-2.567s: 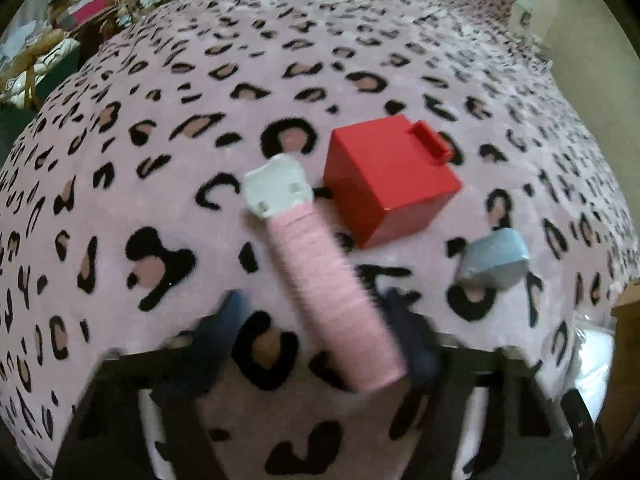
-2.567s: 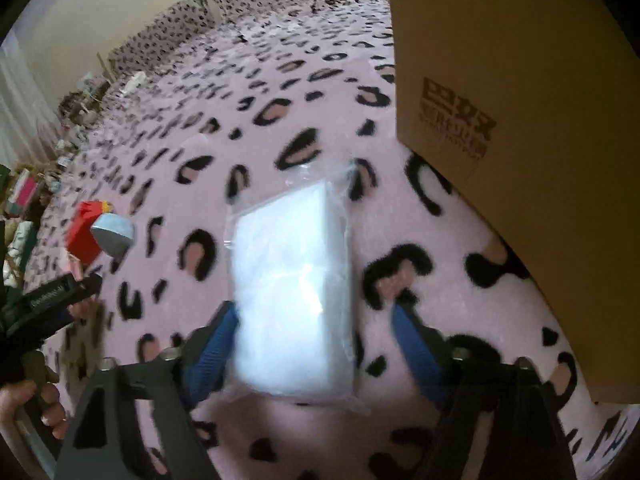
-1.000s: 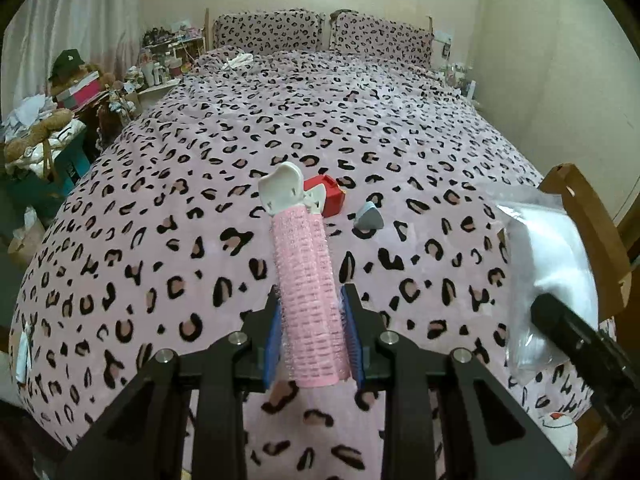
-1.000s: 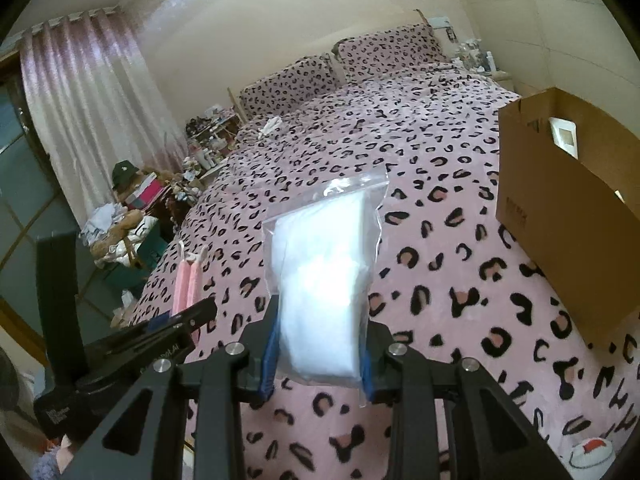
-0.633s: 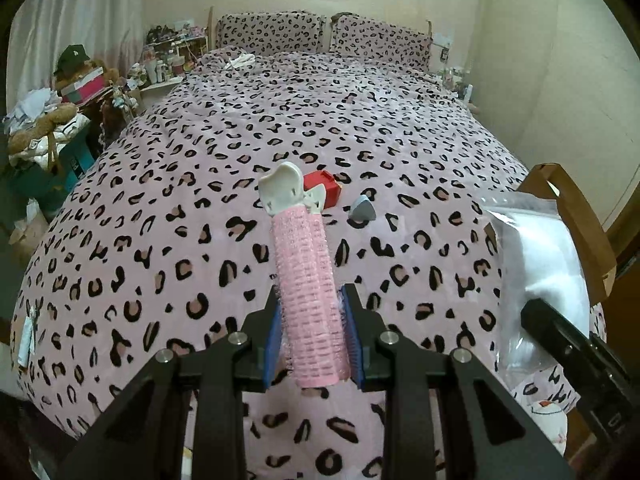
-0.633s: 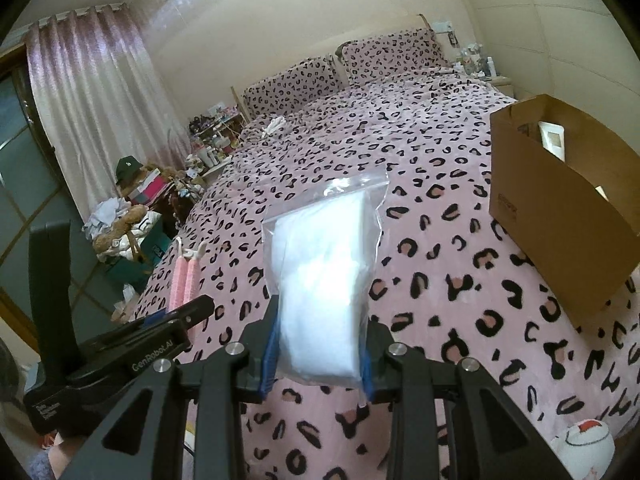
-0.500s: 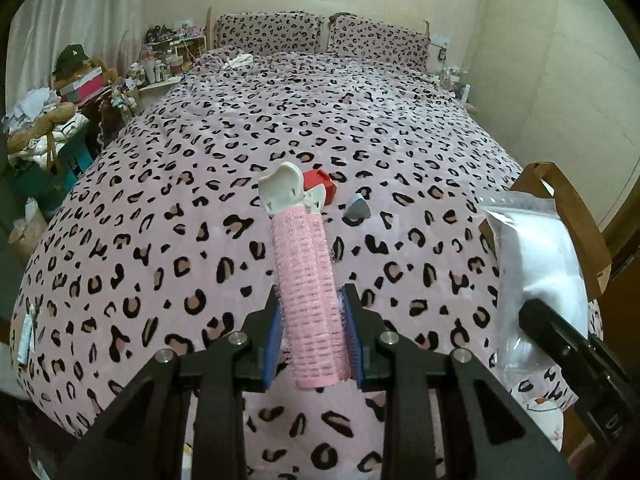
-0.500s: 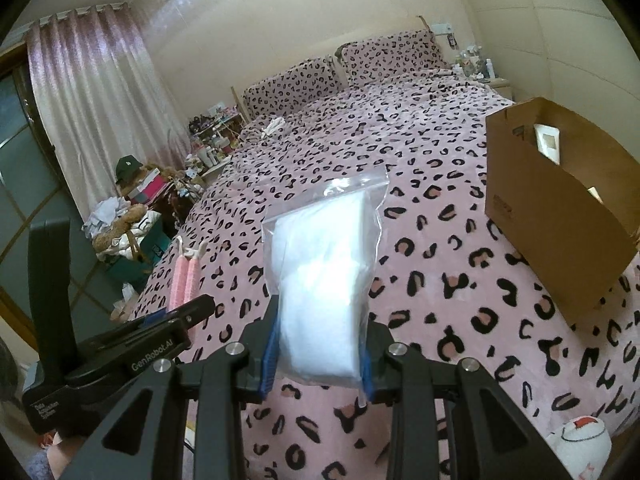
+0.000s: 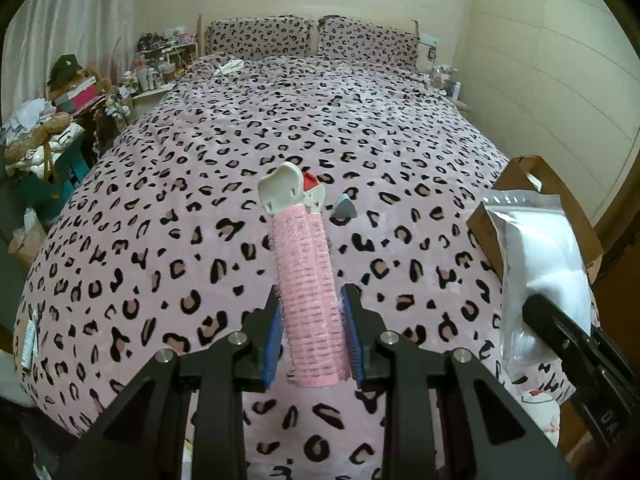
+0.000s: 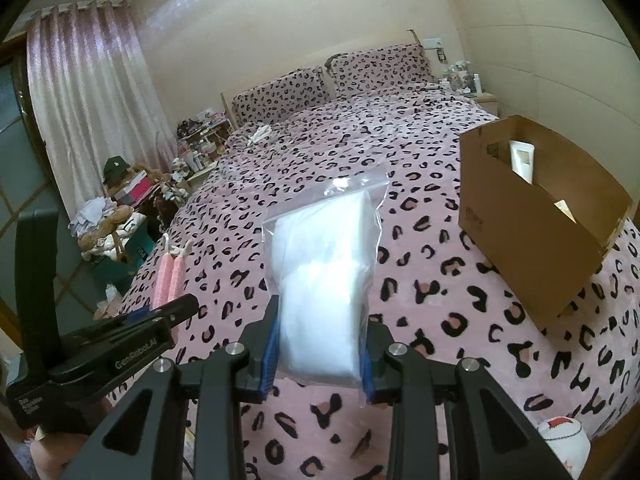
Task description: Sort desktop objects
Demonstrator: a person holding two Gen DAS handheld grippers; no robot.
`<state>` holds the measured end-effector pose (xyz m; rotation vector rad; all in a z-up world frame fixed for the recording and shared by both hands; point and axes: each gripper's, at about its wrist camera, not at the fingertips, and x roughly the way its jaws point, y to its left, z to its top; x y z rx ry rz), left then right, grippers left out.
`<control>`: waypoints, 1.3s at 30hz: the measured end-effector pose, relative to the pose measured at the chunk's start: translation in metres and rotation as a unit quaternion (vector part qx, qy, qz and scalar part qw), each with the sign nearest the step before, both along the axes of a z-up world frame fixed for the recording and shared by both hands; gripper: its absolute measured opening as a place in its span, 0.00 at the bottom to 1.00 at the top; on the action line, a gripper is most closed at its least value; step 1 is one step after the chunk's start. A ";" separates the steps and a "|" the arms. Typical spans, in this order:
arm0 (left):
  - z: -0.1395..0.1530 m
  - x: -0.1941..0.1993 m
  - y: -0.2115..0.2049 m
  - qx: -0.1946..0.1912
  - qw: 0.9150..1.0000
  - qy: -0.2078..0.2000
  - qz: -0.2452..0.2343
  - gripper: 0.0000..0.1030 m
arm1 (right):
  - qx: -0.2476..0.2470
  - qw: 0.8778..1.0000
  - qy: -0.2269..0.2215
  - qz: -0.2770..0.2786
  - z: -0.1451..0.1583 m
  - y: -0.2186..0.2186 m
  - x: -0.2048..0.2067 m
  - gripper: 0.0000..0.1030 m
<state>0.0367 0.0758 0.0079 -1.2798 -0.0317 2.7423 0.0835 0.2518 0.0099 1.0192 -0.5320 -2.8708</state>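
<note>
Rollers (image 9: pixel 310 292), pink, centre frame, clamped in left gripper (image 9: pixel 313 338), hiding most of red box (image 9: pixel 308 179). Zip bag (image 10: pixel 323 292), white contents unclear, clamped in right gripper (image 10: pixel 319 354). Cardboard box (image 10: pixel 532 236) right, on leopard-print bed (image 9: pixel 248 128); cluttered shelves upper left.

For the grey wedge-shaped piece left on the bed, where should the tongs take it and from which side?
A judgement: take the grey wedge-shaped piece from above, across its narrower width, since it lies low on the soft leopard bedspread. Its faces are too small here to tell more.
</note>
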 end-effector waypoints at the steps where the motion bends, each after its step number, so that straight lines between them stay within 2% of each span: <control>1: 0.000 0.000 0.002 0.002 1.000 -0.001 -0.003 0.28 | 0.000 1.000 0.000 -0.002 0.001 0.001 0.001 0.31; 15: 0.002 0.002 0.061 0.002 0.998 0.000 -0.067 0.27 | 0.000 0.999 0.013 -0.049 0.016 0.041 0.032 0.31; 24: 0.005 0.008 0.108 -0.001 0.993 0.002 -0.120 0.28 | 0.001 0.996 0.018 -0.086 0.023 0.070 0.052 0.31; 39: 0.009 0.015 0.146 -0.013 0.986 0.009 -0.168 0.28 | -0.006 0.992 0.026 -0.121 0.024 0.103 0.068 0.31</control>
